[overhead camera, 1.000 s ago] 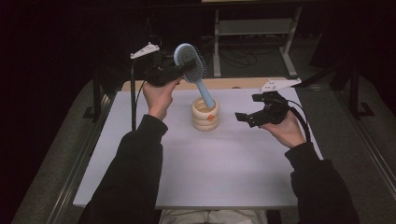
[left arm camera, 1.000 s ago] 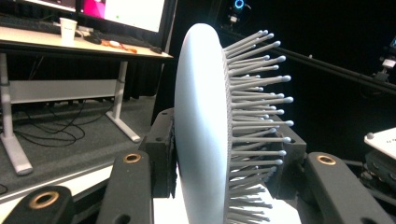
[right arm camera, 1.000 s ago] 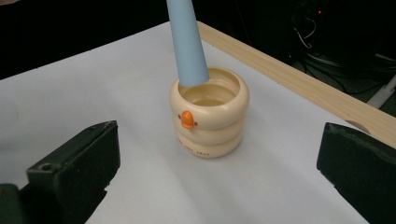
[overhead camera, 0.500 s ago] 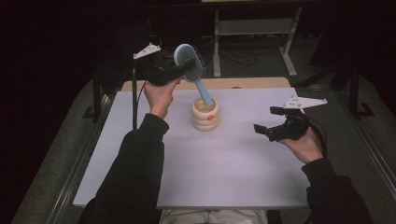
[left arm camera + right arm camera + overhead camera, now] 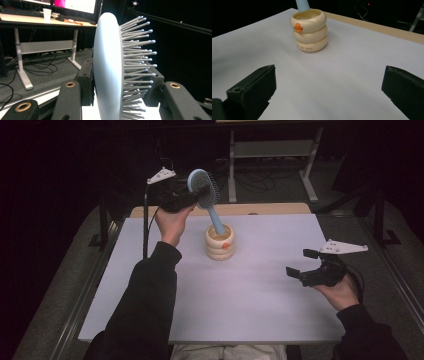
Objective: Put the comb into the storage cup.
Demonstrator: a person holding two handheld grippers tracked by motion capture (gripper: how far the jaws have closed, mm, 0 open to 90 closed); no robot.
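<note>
My left gripper (image 5: 197, 196) is clamped across the head of the blue hairbrush (image 5: 204, 187), whose handle stands in the cream duck-faced holder (image 5: 220, 242) mid-bench (image 5: 260, 315), while my right gripper (image 5: 306, 270) waits apart, jaws spread and empty.

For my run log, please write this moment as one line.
left tongs: shut on hairbrush head | brush handle: in duck cup | right tongs: open, empty, above the table
</note>
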